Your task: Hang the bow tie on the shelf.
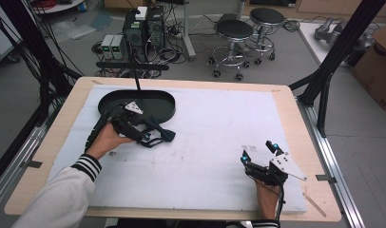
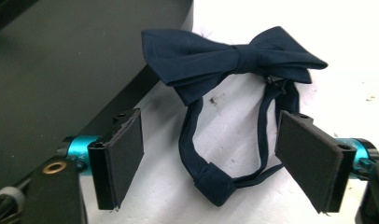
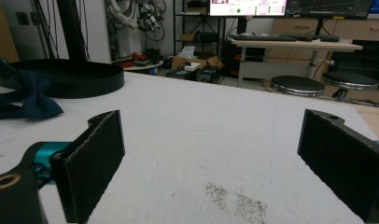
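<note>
At the lower left of the high view, a striped-cuffed sleeve (image 1: 86, 166) leads up to the left hand-held gripper (image 1: 144, 134), which is seen at the left centre of the frame with its jaws spread. In the left gripper view the navy fabric bow tie (image 2: 234, 58) lies flat on the white padded desk (image 2: 346, 56), its neck strap looped between the two open pads (image 2: 127, 154) without being pinched. The bow lies just beside the rim of the black oval tray (image 1: 136, 105), outside it. Nothing is gripped yet, so the work is judged to be at its start: closing on the tie, lifting it and probably placing it in the tray all remain. At the lower right, the right hand-held gripper (image 1: 258, 151) is held spread and empty over bare desk, well apart from the tie.
</note>
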`<state>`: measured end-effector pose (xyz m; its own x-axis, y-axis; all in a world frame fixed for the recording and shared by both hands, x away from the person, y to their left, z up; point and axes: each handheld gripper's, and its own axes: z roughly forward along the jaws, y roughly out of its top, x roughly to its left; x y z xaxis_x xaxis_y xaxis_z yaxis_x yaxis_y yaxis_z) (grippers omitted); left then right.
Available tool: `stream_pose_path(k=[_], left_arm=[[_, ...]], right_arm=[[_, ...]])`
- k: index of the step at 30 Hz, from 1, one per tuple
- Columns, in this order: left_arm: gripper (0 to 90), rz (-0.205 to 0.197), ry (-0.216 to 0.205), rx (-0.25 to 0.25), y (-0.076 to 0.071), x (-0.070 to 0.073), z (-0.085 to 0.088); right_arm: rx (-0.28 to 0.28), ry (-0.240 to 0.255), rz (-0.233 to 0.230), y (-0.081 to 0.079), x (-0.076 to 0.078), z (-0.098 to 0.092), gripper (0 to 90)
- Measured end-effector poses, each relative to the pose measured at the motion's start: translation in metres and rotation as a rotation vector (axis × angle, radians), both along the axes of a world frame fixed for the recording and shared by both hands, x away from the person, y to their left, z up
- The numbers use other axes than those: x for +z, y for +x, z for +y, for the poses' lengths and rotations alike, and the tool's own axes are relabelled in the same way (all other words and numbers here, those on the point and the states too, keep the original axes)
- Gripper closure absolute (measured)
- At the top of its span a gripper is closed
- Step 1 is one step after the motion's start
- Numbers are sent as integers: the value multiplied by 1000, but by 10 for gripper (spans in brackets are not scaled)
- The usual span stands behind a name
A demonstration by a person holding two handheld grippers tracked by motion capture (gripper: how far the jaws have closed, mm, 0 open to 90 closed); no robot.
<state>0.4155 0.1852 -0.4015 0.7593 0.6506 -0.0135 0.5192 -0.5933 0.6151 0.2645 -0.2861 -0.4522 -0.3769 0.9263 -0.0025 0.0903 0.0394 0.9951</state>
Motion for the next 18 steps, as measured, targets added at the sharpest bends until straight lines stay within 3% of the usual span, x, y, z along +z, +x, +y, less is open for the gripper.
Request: stream_pose_path(k=[14,18], left_arm=[[390,36,13,-14,11,-12,-4],[426,28,17,-11,14,-11,-5]], right_arm=[[-4,2,3,0,0,0,63],[-5,2,1,0,0,0,63]])
